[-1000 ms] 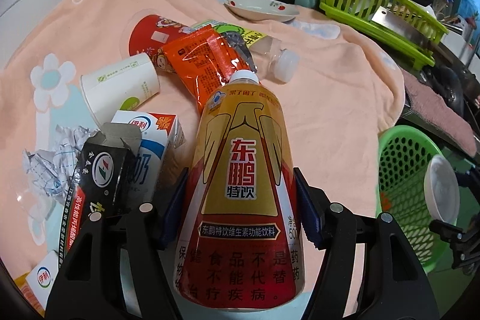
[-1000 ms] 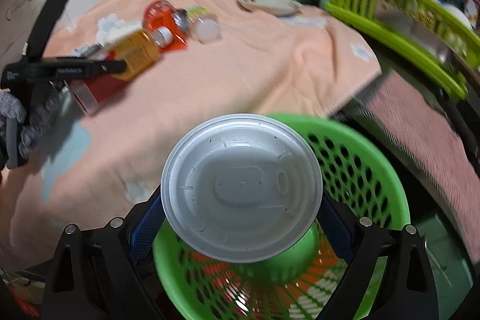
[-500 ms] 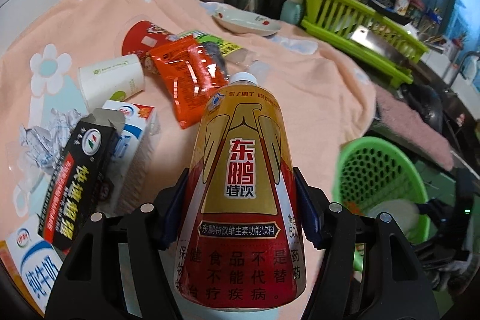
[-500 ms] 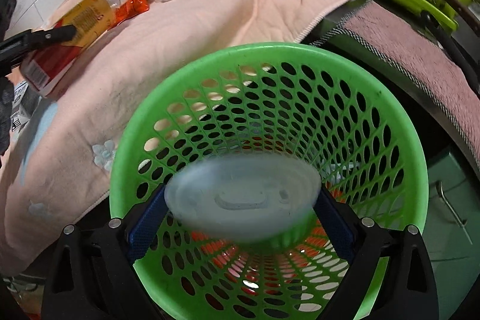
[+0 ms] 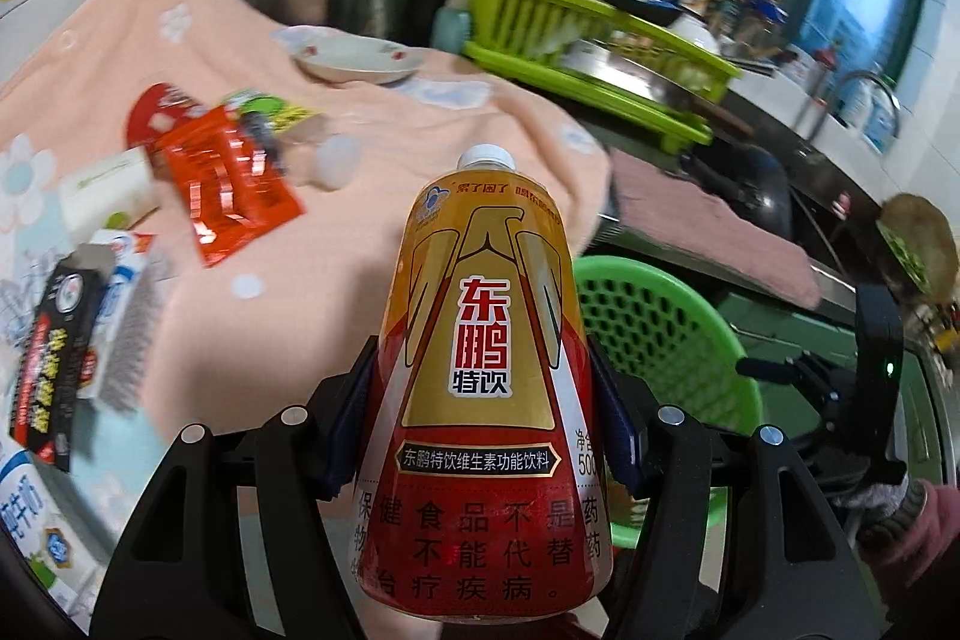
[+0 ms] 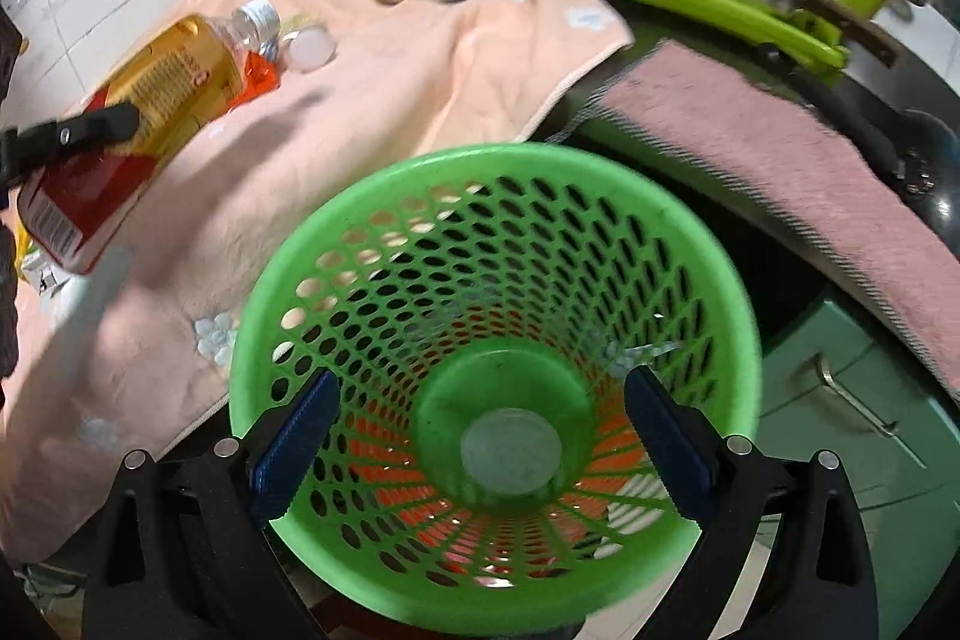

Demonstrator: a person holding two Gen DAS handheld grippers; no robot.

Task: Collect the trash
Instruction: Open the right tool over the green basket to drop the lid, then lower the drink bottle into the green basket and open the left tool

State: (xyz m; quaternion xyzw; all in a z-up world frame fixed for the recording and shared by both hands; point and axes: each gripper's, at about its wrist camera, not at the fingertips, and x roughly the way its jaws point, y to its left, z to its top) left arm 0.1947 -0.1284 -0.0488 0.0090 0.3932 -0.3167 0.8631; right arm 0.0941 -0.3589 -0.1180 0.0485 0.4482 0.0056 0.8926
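- Below, directly under the spread jaws of the right gripper (image 6: pixel 480 430), stands the round green perforated plastic basket (image 6: pixel 708 292); it looks light and stiff, easy to tip if knocked at the rim, so trash is best dropped in from above rather than pushed.
- Behind and to the left of both pairs of jaws lies the peach flower-printed towel (image 5: pixel 384 196), soft and likely to bunch under anything dragged over it.
- Clamped between the closed jaws of the left gripper (image 5: pixel 480 418) is the gold-and-red labelled plastic drink bottle (image 5: pixel 480 340), held around its lower body with the white cap pointing forward; its smooth label looks slippery, and the widest part, where the pads sit now, seems the safest hold. It is ahead and left of the right jaws, not yet over the basket.
- Ahead and left of the left jaws lies more trash: an orange foil snack wrapper (image 5: pixel 225 184), a black carton (image 5: pixel 51 364) and a white paper cup (image 5: pixel 108 190), all probably light, crushable and needing only a gentle pinch.
- At the basket bottom, between the empty right jaws, rests a round translucent plastic lid (image 6: pixel 510 451), thin and flexible-looking.
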